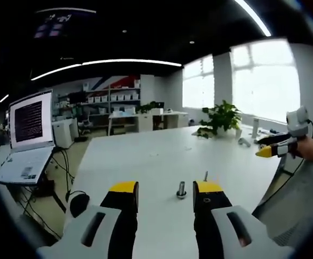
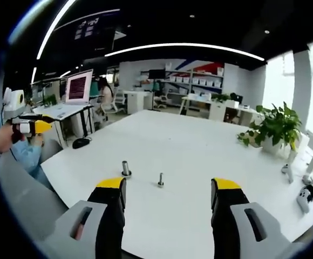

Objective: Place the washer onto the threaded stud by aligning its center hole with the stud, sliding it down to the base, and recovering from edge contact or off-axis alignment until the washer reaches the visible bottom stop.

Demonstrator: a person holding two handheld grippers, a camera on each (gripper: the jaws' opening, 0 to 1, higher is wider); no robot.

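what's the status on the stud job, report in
Left gripper open, right gripper open, both empty. Thin grey threaded metal stud upright on white table, beside short dark metal cylinder. No washer visible. Nothing blocking.

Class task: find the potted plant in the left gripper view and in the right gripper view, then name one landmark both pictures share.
Left gripper view: the potted plant stands right of centre, at the far end of the white table, by the windows.
Right gripper view: the potted plant sits at the right edge of the table.
Shared landmark: the open laptop with a lit screen.
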